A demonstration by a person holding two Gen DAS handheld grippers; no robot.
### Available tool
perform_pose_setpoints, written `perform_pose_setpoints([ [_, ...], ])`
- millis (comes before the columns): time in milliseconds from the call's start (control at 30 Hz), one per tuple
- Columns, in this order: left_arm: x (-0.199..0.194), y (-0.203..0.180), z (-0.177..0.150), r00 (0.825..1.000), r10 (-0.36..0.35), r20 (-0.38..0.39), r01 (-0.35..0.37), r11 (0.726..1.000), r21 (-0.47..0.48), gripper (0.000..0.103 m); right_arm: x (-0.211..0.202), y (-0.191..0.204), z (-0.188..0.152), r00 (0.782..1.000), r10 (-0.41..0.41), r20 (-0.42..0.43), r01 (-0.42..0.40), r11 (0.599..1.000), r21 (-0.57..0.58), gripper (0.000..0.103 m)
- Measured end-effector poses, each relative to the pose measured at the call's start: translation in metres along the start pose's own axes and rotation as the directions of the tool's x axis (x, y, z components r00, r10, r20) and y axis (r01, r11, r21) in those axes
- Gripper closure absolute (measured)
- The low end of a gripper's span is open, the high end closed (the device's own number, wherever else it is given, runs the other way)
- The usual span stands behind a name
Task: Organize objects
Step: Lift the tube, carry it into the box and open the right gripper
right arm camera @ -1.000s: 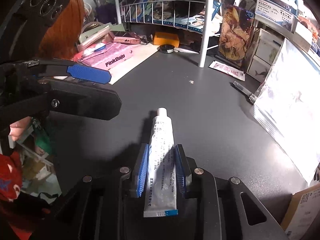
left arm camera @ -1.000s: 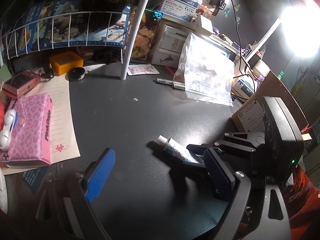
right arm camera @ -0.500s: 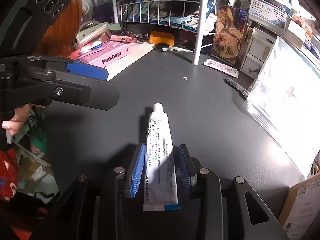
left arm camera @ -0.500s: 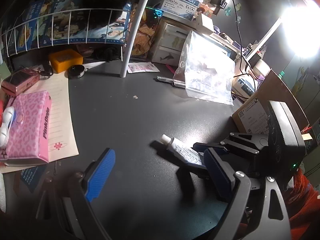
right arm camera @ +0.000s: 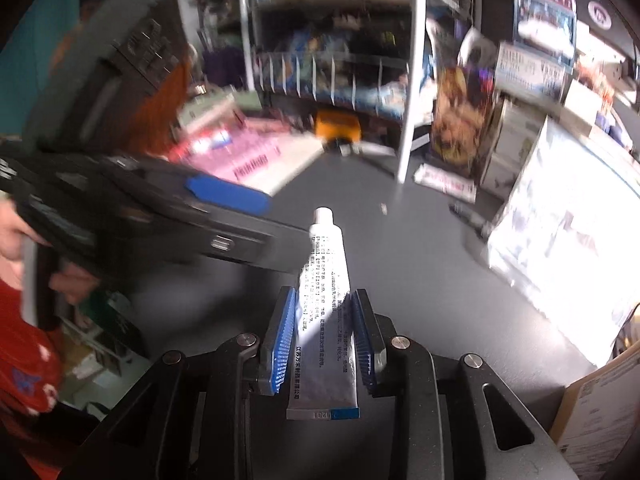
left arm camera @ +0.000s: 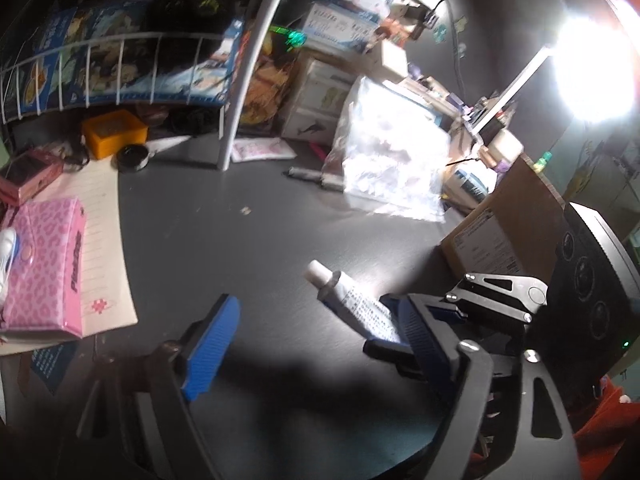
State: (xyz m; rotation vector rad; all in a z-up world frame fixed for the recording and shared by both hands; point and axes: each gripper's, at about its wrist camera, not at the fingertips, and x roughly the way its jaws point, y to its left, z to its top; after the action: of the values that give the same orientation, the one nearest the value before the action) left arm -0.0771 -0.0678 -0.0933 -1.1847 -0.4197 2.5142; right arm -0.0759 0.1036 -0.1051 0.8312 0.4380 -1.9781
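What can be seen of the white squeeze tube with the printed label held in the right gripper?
The white squeeze tube is a soft, slim tube with a white screw cap at the far end and a flat crimped tail with a blue patch near the camera. Dark printed text runs along its body. It is clamped at mid-body between the blue ribbed pads of the right gripper, cap pointing forward. It appears lifted above the dark grey desk. Only the pads visibly touch it.

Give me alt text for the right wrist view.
The right gripper clamps a white tube between blue pads, cap pointing forward over the dark desk. The left gripper crosses at left; blurred shelves behind.
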Motion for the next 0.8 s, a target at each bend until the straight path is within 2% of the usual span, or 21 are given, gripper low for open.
perform_pose_setpoints([
  [133, -0.021, -0.025, 0.018, 0.997, -0.066, 0.047, 0.064, 0.997, 0.054, 0.05, -0.034, 0.006, 0.018, 0.998, 0.0, 0.068, 0.0, 1.0, -0.001, 0.079],
  [333, -0.043, -0.074, 0.052, 0.985, -0.143, 0.096, 0.127, 0.98, 0.155, 0.07, -0.089, -0.002, 0.036, 0.987, -0.05, 0.149, 0.047, 0.999, 0.026, 0.079],
  [600, -0.028, -0.165, 0.096, 0.973, -0.223, 0.063, 0.191, 0.926, 0.325, 0.07, -0.163, -0.043, 0.028, 0.962, -0.206, 0.177, 0.183, 0.974, 0.136, 0.079],
  [800, 0.02, -0.235, 0.117, 0.962, -0.27, -0.044, 0.264, 0.877, 0.402, 0.069, -0.208, -0.093, -0.002, 0.943, -0.304, 0.137, 0.264, 0.932, 0.25, 0.079],
])
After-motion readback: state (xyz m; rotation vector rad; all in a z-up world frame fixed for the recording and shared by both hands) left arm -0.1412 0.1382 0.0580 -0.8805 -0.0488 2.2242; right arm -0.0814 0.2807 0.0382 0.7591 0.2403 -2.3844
